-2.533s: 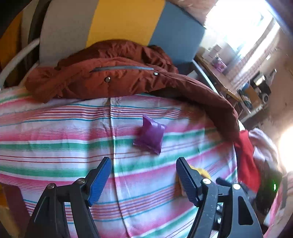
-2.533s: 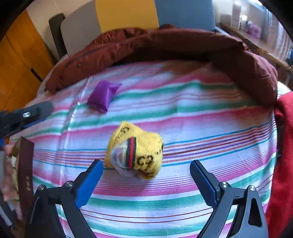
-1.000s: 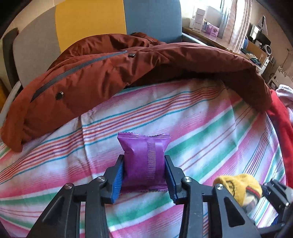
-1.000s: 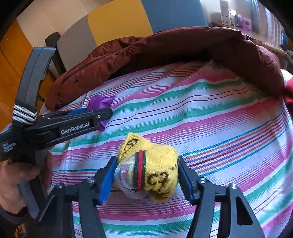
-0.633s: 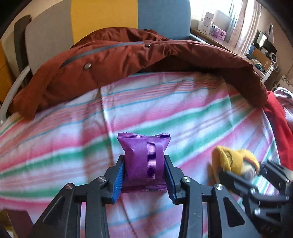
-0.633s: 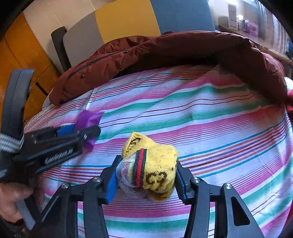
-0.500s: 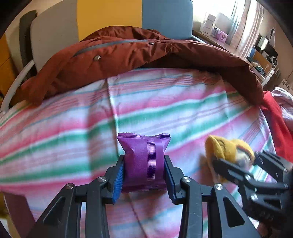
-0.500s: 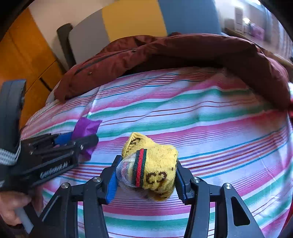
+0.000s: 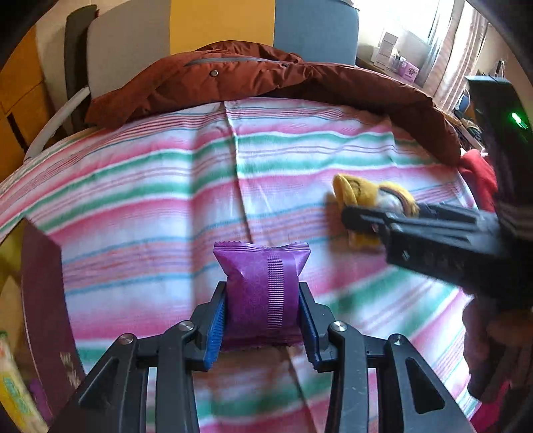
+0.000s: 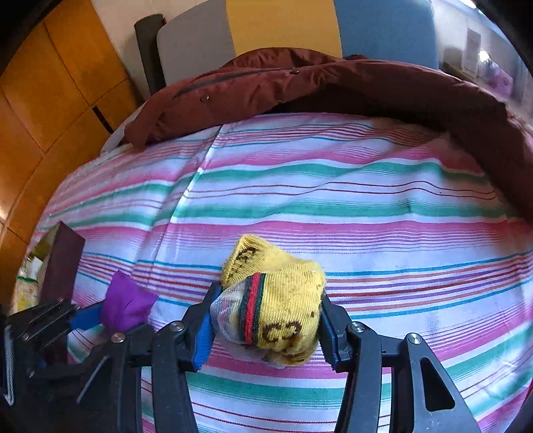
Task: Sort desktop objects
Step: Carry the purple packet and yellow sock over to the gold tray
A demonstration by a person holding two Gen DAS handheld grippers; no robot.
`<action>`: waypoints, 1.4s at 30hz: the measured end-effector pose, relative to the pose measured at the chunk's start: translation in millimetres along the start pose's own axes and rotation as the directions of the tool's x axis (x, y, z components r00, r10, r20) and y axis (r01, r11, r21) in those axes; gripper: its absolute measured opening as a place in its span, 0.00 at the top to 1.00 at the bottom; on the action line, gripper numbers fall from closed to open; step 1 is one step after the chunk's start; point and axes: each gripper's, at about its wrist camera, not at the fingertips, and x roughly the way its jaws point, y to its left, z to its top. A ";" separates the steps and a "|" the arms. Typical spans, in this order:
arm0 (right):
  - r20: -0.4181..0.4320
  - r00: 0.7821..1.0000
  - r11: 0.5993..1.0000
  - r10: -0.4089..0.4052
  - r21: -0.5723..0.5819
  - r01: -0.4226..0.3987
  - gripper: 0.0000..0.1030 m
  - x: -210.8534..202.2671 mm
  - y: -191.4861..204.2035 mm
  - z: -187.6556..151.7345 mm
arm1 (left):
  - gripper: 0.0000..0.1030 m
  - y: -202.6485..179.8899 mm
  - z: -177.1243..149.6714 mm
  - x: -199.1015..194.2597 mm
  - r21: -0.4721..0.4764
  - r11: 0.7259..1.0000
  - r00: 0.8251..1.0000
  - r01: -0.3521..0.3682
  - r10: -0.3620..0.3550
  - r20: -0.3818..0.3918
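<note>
My left gripper (image 9: 263, 319) is shut on a purple snack packet (image 9: 263, 286) and holds it above the striped bedsheet (image 9: 160, 186). My right gripper (image 10: 266, 323) is shut on a rolled yellow sock (image 10: 276, 299) with a red and green band, also above the sheet. In the left wrist view the right gripper (image 9: 369, 219) comes in from the right with the sock (image 9: 369, 196). In the right wrist view the left gripper (image 10: 90, 316) shows at the lower left with the packet (image 10: 126, 303).
A dark red jacket (image 9: 266, 80) lies across the far side of the bed against a grey, yellow and blue headboard (image 9: 216, 23). A dark maroon box (image 9: 43, 299) with yellow packets stands at the left edge. Red cloth (image 9: 479, 173) lies at the right.
Both grippers closed on their objects and lifted them. Since then both have pulled back toward the left; the maroon box has come into view at the left.
</note>
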 end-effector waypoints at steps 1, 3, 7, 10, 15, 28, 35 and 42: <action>0.000 1.000 1.000 -0.004 -0.005 0.004 0.49 0.0 1.5 -0.7 | 0.62 -0.4 -4.5 -2.3 0.000 1.000 1.000 0.000 0.000 0.001; -0.001 1.000 1.000 0.010 -0.001 -0.010 0.49 -1.7 3.6 -1.0 | 0.62 -0.1 -13.3 -7.7 0.006 1.000 1.000 -0.006 0.006 0.007; -0.005 1.000 0.999 0.011 -0.032 -0.011 0.49 -1.6 16.9 -4.3 | 0.62 2.8 -26.7 -14.6 0.017 1.000 1.000 -0.016 0.016 0.020; -0.011 1.000 0.999 0.015 -0.049 -0.015 0.49 1.0 24.2 -6.1 | 0.62 7.2 -33.6 -20.8 0.024 0.999 0.999 -0.030 0.029 0.029; -0.019 0.999 0.997 0.046 -0.062 -0.047 0.49 1.0 31.8 -9.5 | 0.62 7.7 -39.7 -29.3 0.033 0.999 0.998 -0.027 0.025 0.049; -0.030 0.999 0.994 0.041 -0.105 -0.043 0.49 5.4 53.0 -17.6 | 0.62 20.1 -42.8 -82.2 0.031 0.999 0.984 -0.025 0.019 0.180; -0.031 0.999 0.993 0.040 -0.106 -0.043 0.49 5.0 61.8 -21.8 | 0.62 38.2 -47.2 -101.2 -0.003 1.000 0.977 -0.029 0.029 0.213; -0.035 0.998 0.994 0.043 -0.098 -0.046 0.49 1.6 73.7 -30.7 | 0.62 53.0 -54.2 -113.6 -0.026 0.999 0.972 -0.040 0.045 0.231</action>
